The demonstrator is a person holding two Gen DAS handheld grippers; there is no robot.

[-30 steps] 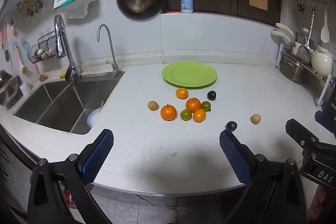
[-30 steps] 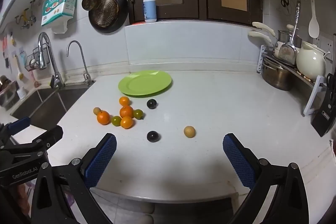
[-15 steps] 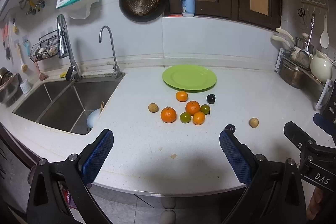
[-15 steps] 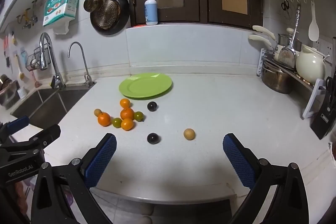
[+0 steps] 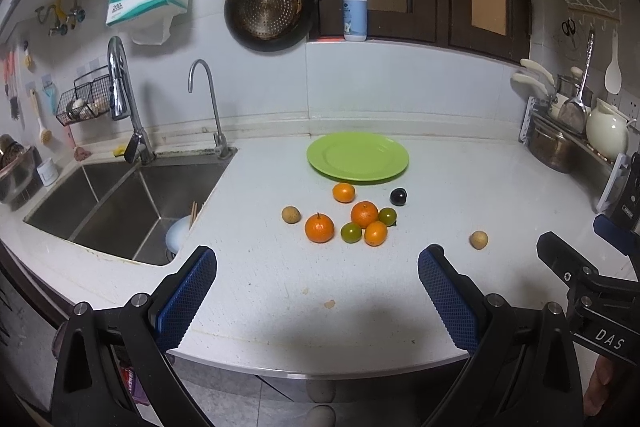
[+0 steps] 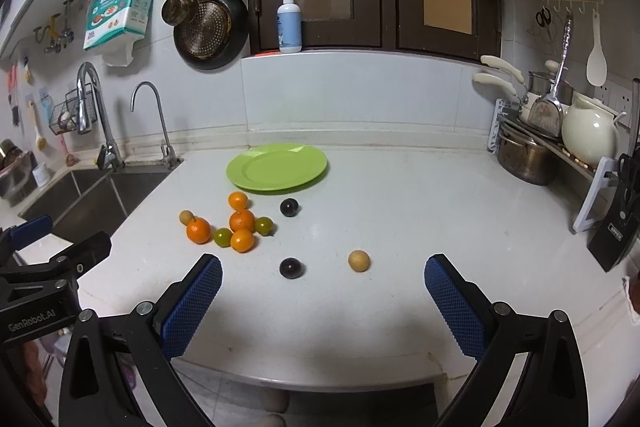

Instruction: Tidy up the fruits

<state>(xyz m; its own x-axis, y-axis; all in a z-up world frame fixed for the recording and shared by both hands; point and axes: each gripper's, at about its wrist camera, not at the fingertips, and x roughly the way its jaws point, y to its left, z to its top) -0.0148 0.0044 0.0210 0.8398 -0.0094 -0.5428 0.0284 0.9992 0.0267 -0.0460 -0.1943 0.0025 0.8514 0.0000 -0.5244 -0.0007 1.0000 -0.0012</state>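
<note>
While nothing is yet being held, the fruits are lying loose on the white tabletop [image 6: 400,211], in front of the empty green plate [image 6: 277,167]: a cluster of oranges [image 6: 242,220] and small green fruits [image 6: 264,225] sitting close together, some touching, with a brown fruit [image 6: 186,216] just to their left and a dark plum [image 6: 289,207] just to their right near the plate's rim. A second dark plum [image 6: 291,267] and a second brown fruit [image 6: 358,260] are sitting apart, nearer the right gripper [image 6: 322,301]. All of them are round and look light and smooth-skinned, so they are likely to roll at a nudge; the plums look softer and probably want a gentle squeeze, while the oranges should be taking firmer pressure. Each is best taken across its widest middle, with the jaws coming down either side. The loose ones look easier to start with, since neighbours are crowding the cluster. Both grippers are hovering over the tabletop's near edge with jaws spread wide and empty, the left gripper [image 5: 316,301] facing the cluster. A sink [image 5: 120,203] is lying to the left, where a rolling fruit could drop.
</note>
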